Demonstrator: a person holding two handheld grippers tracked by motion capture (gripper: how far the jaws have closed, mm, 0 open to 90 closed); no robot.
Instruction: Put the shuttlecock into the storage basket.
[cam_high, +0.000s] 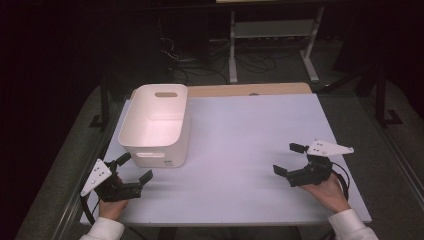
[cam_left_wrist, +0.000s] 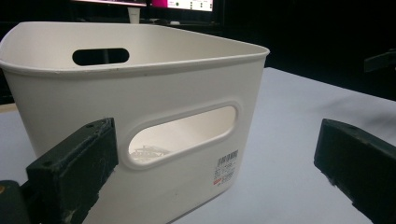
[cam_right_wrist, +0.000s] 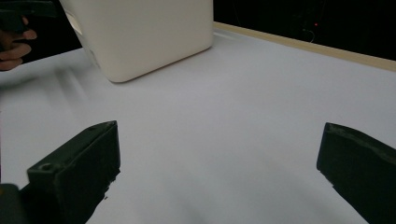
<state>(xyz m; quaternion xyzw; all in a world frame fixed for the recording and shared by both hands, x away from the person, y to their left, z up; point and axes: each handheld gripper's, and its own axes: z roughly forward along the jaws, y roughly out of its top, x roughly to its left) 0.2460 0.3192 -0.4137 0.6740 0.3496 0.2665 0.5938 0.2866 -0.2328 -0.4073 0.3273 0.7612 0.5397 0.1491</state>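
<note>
A white plastic bin (cam_high: 156, 125) with handle slots stands on the left half of the white table (cam_high: 250, 150). My left gripper (cam_high: 135, 167) is held open just in front of the bin's near wall, nothing between its jaws. In the left gripper view the bin (cam_left_wrist: 140, 107) rises close ahead, with a barcode label (cam_left_wrist: 226, 167) low on its wall. My right gripper (cam_high: 288, 159) is open over the table's right side, pointing left, jaws empty. The right gripper view looks across bare table toward the bin (cam_right_wrist: 140, 32).
A wooden strip (cam_high: 250, 90) runs along the table's far edge. Beyond it stand a white metal frame (cam_high: 272, 40) and floor cables (cam_high: 200, 62) in a dark room. The other hand (cam_right_wrist: 11, 49) appears at the left edge of the right gripper view.
</note>
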